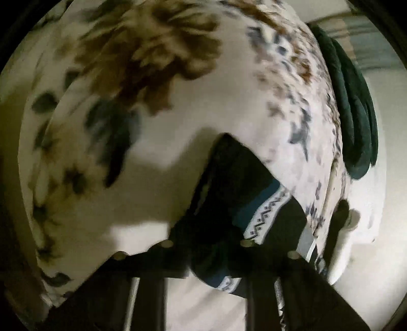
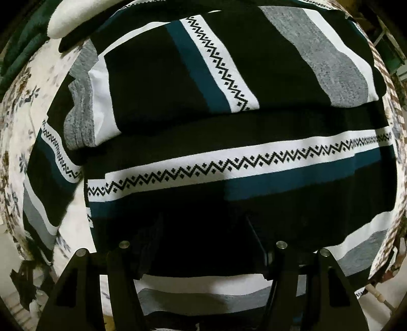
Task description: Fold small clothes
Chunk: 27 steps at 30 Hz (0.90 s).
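A striped garment (image 2: 229, 163) in black, white, teal and grey with a zigzag band lies on a floral sheet (image 2: 15, 132), its upper part folded over. My right gripper (image 2: 203, 229) is low over its near black band; the dark fingers blend into the cloth, so the jaw state is unclear. In the left wrist view my left gripper (image 1: 216, 224) has a bunched edge of the same garment (image 1: 241, 193) between its fingers, lifted above the floral sheet (image 1: 152, 101). The other gripper (image 1: 340, 236) shows at the right edge of that view.
A dark green folded cloth (image 1: 356, 107) lies at the far right of the sheet and shows in the right wrist view's top left corner (image 2: 23, 51). A white object (image 2: 68, 20) sits beyond the garment. Floor shows past the sheet's edges.
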Available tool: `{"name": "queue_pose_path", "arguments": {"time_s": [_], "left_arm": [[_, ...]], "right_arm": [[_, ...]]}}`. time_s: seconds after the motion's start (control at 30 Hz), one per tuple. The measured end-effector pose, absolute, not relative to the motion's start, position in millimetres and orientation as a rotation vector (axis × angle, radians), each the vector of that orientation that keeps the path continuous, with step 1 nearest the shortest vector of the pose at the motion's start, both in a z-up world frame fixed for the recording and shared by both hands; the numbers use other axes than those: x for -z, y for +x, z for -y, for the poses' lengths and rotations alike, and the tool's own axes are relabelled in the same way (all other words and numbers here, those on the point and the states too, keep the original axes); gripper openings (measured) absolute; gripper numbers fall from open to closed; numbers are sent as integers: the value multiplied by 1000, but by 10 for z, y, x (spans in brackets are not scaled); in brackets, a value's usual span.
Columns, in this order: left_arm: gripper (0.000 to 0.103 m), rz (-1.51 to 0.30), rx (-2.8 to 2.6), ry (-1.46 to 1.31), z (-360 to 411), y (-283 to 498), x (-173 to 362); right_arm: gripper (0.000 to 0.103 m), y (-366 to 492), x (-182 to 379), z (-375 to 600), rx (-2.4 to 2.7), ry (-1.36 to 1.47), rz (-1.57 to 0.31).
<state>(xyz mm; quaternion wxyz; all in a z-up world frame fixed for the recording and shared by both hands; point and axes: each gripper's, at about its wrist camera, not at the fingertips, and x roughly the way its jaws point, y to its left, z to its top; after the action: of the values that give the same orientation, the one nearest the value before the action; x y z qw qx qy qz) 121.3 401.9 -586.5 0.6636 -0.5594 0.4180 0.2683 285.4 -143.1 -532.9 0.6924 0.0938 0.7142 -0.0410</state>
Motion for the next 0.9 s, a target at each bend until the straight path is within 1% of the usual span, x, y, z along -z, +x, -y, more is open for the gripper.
{"name": "queue_pose_path", "arguments": {"time_s": [0.07,0.2,0.27,0.37,0.47,0.57,0.7,0.8,0.9], "left_arm": [[9,-935,-621,-1182,-3957,1301,5688],[9,-908,-591,-972,-3715,1568,5158],[9,-913,-567,-829,-3479,1800,4832],[9,-908,-499,-686,-3071,2112,4451],[9,-907,-386,-567,-2450,2479,4126],[9,-926,-229,-488,-1629,2900,3975],[9,-964,5,-404,-265,3394,3961],[9,-984,141,-352,626,3598,4015],[9,-1013,222,-297,1291,3710,4079]], "right_arm": [[66,2839,5332,1473,74,215,-1595],[66,2831,5289,1682,37,247,-1590],[66,2848,5214,1866,32,281,-1572],[66,2898,5104,2169,40,319,-1549],[66,2988,4981,2552,60,351,-1534],[66,3084,4850,2955,72,371,-1508],[66,3356,4743,3426,103,354,-1463],[66,3400,4718,3775,146,331,-1448],[66,3433,4739,4073,180,328,-1455]]}}
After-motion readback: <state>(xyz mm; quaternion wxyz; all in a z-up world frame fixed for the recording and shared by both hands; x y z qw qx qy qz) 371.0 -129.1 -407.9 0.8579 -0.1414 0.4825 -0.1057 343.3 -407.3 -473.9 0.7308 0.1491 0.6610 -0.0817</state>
